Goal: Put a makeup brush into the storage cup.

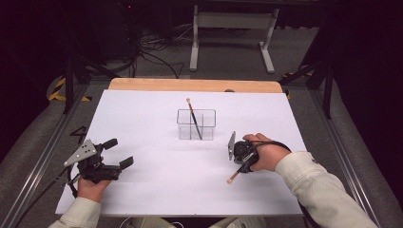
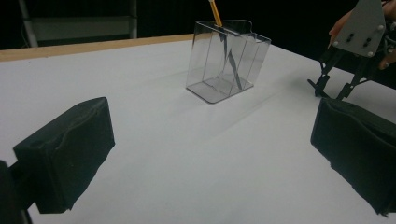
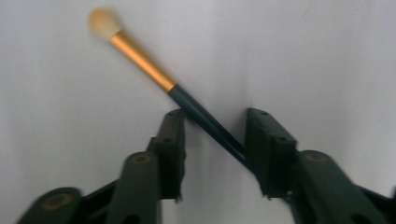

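Note:
A makeup brush (image 3: 140,58) with a pale tuft, gold ferrule and dark handle lies flat on the white table (image 1: 157,185). My right gripper (image 3: 215,120) points down over it, jaws partly apart, and the handle runs slantwise across the gap close to both pads. From above, the tuft end of the brush (image 1: 234,177) pokes out below the right gripper (image 1: 243,159). A second brush (image 1: 194,118) stands tuft up in a clear divided container (image 1: 209,114). My left gripper (image 1: 119,153) rests at the table's left, wide open, nothing between its pads (image 2: 70,154).
In the left gripper view the clear container (image 2: 243,51) stands ahead with the second brush (image 2: 215,11) in it, and the right gripper (image 2: 348,70) is at the far right. A wooden strip (image 1: 190,85) edges the table's back. Metal rails run along both sides.

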Motion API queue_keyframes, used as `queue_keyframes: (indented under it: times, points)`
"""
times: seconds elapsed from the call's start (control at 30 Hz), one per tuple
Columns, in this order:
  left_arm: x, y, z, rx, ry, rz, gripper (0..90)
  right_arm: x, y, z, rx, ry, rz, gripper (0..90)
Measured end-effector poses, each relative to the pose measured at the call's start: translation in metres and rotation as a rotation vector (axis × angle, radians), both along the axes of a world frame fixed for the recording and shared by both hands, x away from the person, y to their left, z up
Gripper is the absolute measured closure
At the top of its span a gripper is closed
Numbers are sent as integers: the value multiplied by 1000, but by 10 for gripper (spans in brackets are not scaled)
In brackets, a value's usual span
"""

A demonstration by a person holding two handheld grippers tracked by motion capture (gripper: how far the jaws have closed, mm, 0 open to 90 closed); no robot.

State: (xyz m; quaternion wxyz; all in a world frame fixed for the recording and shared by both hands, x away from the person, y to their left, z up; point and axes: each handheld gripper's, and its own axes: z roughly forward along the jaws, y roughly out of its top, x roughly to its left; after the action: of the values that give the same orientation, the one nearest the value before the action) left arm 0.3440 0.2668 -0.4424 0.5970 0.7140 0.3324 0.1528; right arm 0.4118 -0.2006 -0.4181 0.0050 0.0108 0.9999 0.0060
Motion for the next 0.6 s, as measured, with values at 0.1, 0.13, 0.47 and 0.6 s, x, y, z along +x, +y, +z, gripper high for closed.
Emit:
queue_keyframes:
  times: [0.1, 0.13, 0.47, 0.6]
  points:
    - [0, 0, 0, -1, 0, 0, 1, -1, 1, 0, -9, 1, 5, 700]
    - [0, 0, 0, 0, 0, 0, 1, -1, 2, 0, -12, -3, 6, 720]
    - [0, 0, 0, -1, 0, 2, 1, -3, 3, 0, -20, 11, 14, 827]
    - [0, 0, 0, 0, 1, 1, 1, -4, 4, 0, -22, 13, 11, 837]
